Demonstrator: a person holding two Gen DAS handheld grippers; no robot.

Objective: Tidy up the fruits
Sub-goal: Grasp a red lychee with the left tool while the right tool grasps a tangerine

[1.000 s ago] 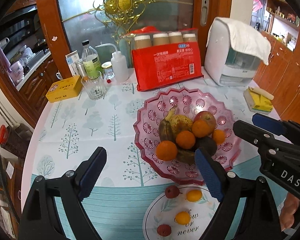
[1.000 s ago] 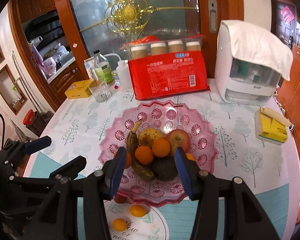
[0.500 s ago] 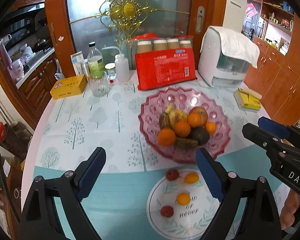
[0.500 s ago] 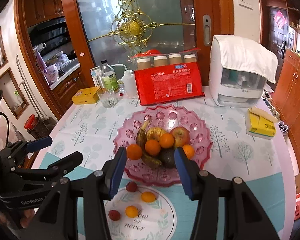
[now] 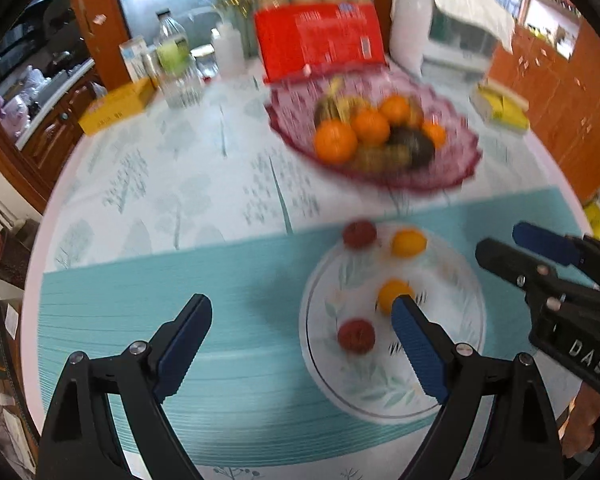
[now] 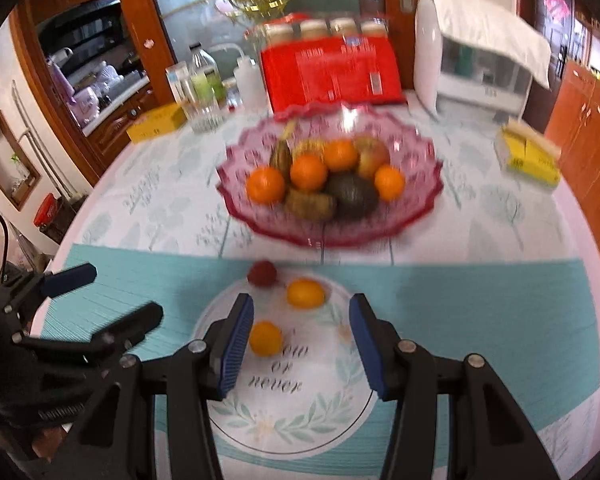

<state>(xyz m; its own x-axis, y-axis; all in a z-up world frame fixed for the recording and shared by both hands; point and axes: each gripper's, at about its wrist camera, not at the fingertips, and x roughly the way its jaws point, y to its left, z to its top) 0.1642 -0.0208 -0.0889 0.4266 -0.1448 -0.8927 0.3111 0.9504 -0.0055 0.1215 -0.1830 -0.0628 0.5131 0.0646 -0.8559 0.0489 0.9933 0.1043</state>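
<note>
Pink glass bowl (image 6: 416, 184) already piled w/ fruit, 4 small fruits left on white plate (image 6: 340, 412), both grippers empty: left gripper (image 5: 302, 334) wide open, right gripper (image 6: 302, 344) partly open.

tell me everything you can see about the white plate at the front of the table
The white plate is round and flat, with a thin dark ring inside its rim, pale green leaf sprigs and dark lettering, partly legible as "or never". It lies flat on the teal part of the tablecloth, in front of the pink fruit bowl and apart from it. On it lie two small orange fruits and a small red fruit; another red fruit sits at its far edge. Neither gripper touches it.
</note>
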